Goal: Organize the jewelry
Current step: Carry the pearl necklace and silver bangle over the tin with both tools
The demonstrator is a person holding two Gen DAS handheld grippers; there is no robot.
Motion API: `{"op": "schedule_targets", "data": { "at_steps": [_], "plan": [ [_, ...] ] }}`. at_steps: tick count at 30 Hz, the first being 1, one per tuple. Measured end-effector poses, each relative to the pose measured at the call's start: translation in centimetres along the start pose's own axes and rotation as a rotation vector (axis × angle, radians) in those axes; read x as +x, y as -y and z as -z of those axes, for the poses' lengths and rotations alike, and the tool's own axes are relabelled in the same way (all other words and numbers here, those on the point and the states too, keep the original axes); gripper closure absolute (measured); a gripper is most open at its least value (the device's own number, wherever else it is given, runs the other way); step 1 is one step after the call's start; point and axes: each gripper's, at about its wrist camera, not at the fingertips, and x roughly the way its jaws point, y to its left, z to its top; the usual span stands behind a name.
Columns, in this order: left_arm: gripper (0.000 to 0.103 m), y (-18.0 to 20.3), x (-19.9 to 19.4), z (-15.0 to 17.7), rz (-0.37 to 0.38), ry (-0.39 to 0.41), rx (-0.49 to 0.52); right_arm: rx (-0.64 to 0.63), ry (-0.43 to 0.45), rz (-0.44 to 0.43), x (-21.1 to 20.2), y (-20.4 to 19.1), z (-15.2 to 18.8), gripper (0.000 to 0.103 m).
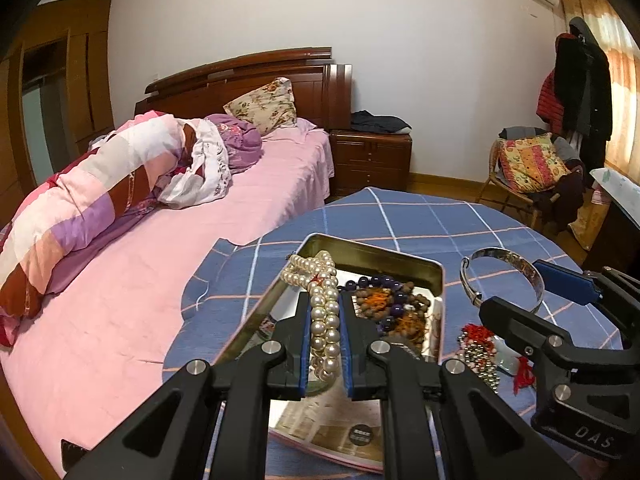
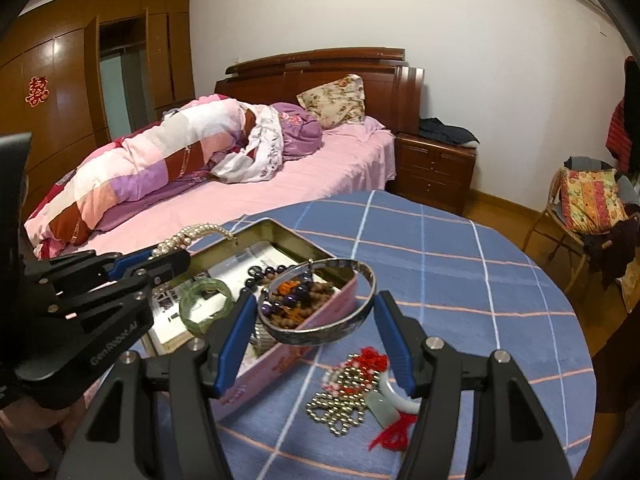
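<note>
My left gripper (image 1: 325, 304) is shut on a pearl necklace (image 1: 322, 312) and holds it over the left edge of the open pink tin box (image 1: 436, 276); the pearls also show in the right wrist view (image 2: 192, 236). My right gripper (image 2: 316, 312) is shut on a silver bangle (image 2: 320, 334), held across its width above the tin's right wall (image 2: 280, 360). The bangle shows in the left wrist view (image 1: 504, 272). In the tin lie brown and purple bead strings (image 2: 296, 292) and a green jade bangle (image 2: 206, 304).
On the blue checked tablecloth (image 2: 440, 264) right of the tin lie a gold bead string with red tassels (image 2: 352, 392) and a white bangle (image 2: 394, 394). A pink bed (image 2: 280, 192) stands behind, a chair (image 2: 576, 216) at right.
</note>
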Motion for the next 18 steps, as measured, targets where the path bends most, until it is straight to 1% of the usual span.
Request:
{"op": "schedule_targets", "data": {
  "at_steps": [11, 18],
  "plan": [
    [0.091, -2.0, 1.1, 0.2, -0.043, -0.023, -0.02, -0.019, -0.007, -0.034, 1.2, -1.7, -0.1, 0.04],
    [0.091, -2.7, 2.0, 0.5, -0.049, -0.046, -0.028, -0.025, -0.018, -0.054, 1.9, -2.2, 0.0, 0.04]
  ]
}}
